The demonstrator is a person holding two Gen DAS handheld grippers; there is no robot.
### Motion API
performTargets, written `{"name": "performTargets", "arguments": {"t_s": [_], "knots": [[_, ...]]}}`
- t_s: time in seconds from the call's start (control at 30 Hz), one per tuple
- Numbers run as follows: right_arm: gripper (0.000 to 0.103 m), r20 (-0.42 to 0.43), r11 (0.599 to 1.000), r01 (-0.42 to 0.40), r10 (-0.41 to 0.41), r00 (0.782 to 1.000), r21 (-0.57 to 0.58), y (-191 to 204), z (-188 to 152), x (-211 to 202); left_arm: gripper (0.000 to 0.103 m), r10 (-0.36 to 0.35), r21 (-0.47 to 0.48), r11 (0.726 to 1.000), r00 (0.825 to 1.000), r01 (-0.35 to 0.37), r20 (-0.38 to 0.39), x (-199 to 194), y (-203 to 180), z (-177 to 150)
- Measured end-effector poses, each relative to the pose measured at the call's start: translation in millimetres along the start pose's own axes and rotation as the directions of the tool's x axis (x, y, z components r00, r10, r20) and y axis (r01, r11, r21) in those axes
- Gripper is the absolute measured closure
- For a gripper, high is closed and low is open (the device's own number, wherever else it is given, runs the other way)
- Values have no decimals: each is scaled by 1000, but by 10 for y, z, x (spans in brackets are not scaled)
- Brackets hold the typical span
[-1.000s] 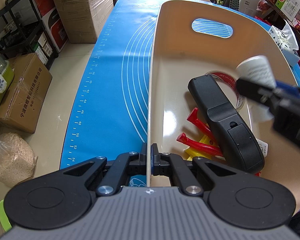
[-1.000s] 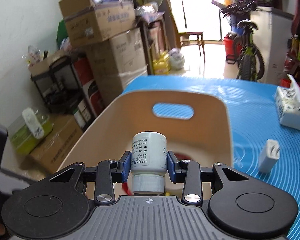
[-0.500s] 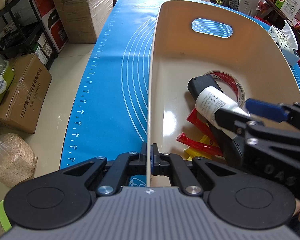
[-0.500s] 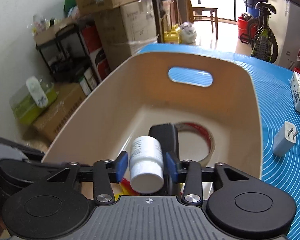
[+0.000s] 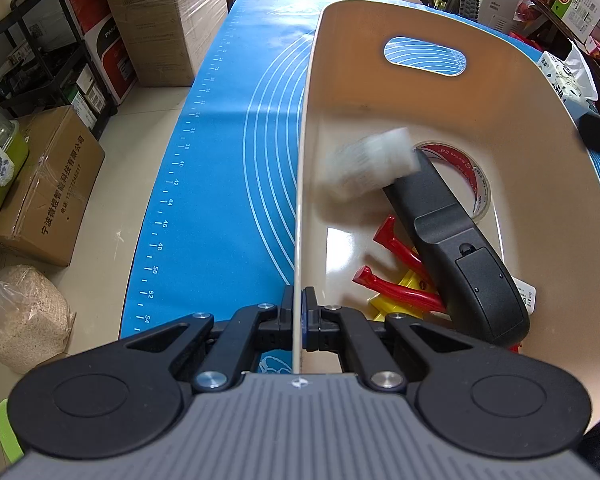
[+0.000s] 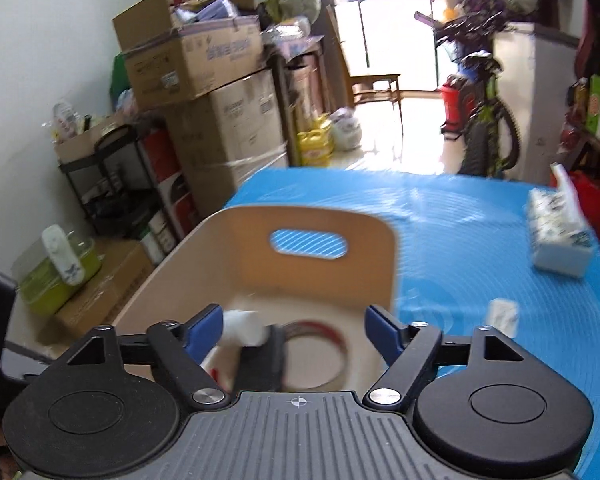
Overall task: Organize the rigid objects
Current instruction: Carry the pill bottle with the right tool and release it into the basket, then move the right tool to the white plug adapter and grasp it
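Opening your right jaws (image 6: 294,330) drops the bottle (image 5: 370,162) loose; it may bounce off the remote (image 5: 456,248) while left jaws (image 5: 299,312) pinch the bin (image 5: 500,92) wall.

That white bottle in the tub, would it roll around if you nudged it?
Probably. The white bottle looks round-sided and lies blurred, tilted against the black remote in the tub, so it may roll. It looks small, plastic and likely light. Its smooth sides might slip in a loose grip.
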State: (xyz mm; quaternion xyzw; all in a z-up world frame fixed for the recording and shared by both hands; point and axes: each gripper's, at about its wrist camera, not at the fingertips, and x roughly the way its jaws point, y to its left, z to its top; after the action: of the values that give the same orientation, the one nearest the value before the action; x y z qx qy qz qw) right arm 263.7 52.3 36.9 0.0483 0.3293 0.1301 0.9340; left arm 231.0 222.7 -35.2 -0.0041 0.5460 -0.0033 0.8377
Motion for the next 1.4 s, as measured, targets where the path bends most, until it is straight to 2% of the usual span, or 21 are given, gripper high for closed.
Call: {"name": "performTargets", "arguments": {"t_s": [0.13, 0.37, 0.53, 0.73, 0.83, 0.97, 1.23, 1.4], "knots": [[5, 42, 997, 68, -69, 997, 20, -229, 6, -58, 99, 0, 0, 1000, 1000, 0, 0, 0, -1, 0], [3, 29, 984, 176, -178, 984, 40, -633, -24, -12, 99, 2, 0, 1000, 1000, -2, -1, -1, -12, -6], [3, 5, 962, 269, -269, 963, -55, -759, -79, 120, 99, 2, 1, 1000, 1000, -2, 0, -1, -17, -6], [3, -25, 936, 340, -343, 939, -90, -957, -236, 304, 99, 2, 1, 1000, 1000, -2, 0, -1, -20, -5], [3, -63, 929, 366, -369, 927, -58, -1118, -295, 431, 99, 2, 1, 1000, 1000, -2, 0, -1, -21, -4], [3, -70, 918, 396, -396, 915, -17, -1290, -363, 563, 99, 2, 1, 1000, 1000, -2, -1, -1, -19, -3], [3, -62, 921, 390, -391, 918, -18, -1361, -378, 853, 99, 4, 2, 1000, 1000, -4, -1, 6, -22, -12], [9, -65, 919, 394, -394, 917, -9, -1335, -386, 1040, 99, 1, 5, 1000, 1000, -1, -1, 20, -30, -25]]}}
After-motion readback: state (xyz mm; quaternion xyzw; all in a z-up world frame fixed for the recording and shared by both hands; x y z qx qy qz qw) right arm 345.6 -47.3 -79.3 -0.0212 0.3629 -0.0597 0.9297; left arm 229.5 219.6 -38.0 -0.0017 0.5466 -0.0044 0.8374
